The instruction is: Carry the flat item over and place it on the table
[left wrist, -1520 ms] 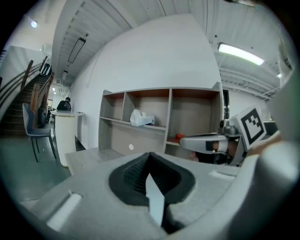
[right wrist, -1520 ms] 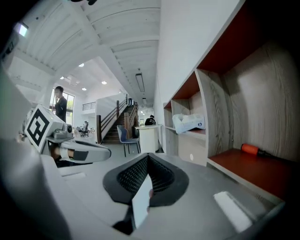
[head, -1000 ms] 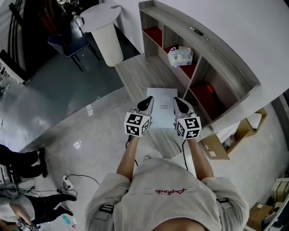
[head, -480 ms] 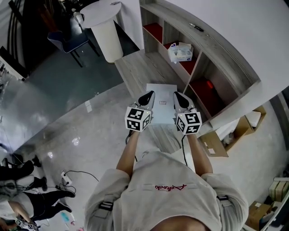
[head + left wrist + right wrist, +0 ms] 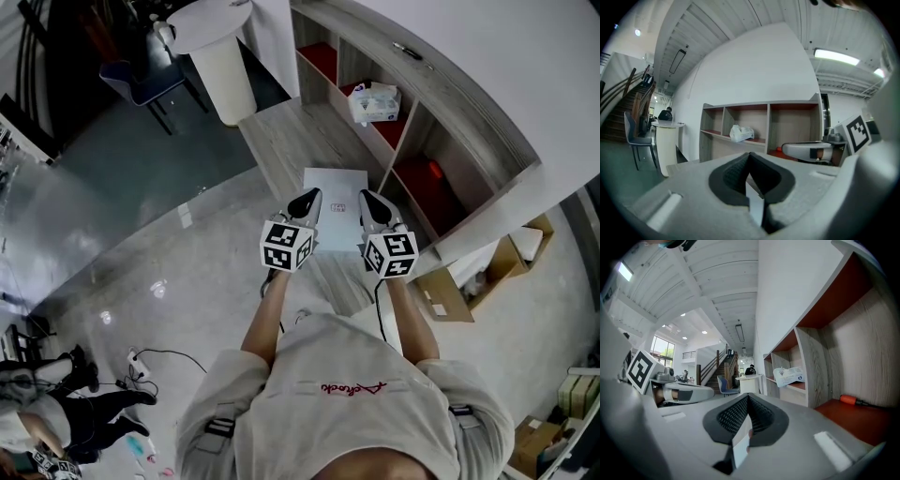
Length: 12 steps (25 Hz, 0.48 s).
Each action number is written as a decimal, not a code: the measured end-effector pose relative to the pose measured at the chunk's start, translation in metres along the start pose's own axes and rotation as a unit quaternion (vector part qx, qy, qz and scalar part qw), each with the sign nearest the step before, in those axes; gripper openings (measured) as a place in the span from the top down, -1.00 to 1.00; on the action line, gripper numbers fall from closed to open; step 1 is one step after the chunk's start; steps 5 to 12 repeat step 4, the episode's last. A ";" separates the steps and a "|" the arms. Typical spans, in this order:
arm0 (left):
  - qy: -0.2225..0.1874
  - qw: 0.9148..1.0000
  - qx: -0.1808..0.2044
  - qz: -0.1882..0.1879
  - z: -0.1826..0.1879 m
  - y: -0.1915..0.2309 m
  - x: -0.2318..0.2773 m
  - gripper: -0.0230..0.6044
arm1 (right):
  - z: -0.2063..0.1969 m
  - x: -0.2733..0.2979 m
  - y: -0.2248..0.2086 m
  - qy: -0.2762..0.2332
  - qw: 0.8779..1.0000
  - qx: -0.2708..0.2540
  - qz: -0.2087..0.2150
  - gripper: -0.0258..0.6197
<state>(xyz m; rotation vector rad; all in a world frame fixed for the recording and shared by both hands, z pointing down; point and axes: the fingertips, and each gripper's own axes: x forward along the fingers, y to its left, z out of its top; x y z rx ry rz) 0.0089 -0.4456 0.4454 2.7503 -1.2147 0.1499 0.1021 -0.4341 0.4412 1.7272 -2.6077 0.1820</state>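
Observation:
The flat item (image 5: 335, 208) is a thin white sheet with a small print mark, held level above the low wooden table (image 5: 286, 141). My left gripper (image 5: 306, 201) is shut on its near left edge, and my right gripper (image 5: 372, 206) is shut on its near right edge. In the left gripper view the black pads (image 5: 736, 178) close on the sheet's white edge (image 5: 755, 208), with the right gripper (image 5: 806, 151) alongside. The right gripper view shows the same pinch on the sheet (image 5: 739, 446), with the left gripper (image 5: 686, 392) to its left.
A wooden shelf unit (image 5: 441, 112) with red-floored compartments stands right of the table and holds a tissue pack (image 5: 373, 101). A round white table (image 5: 220, 56) and a chair stand beyond. Cardboard boxes (image 5: 450, 300) lie at right, cables (image 5: 150, 366) and a person's legs (image 5: 56, 403) at left.
Both grippers and the sheet have shifted slightly forward over the wooden table. The grip on the sheet is unchanged. The person at lower left has moved.

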 end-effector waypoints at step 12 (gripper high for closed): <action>0.002 1.000 -0.005 0.002 -0.003 -0.004 0.000 0.93 | -0.003 -0.004 -0.002 0.002 1.000 0.006 0.000 0.91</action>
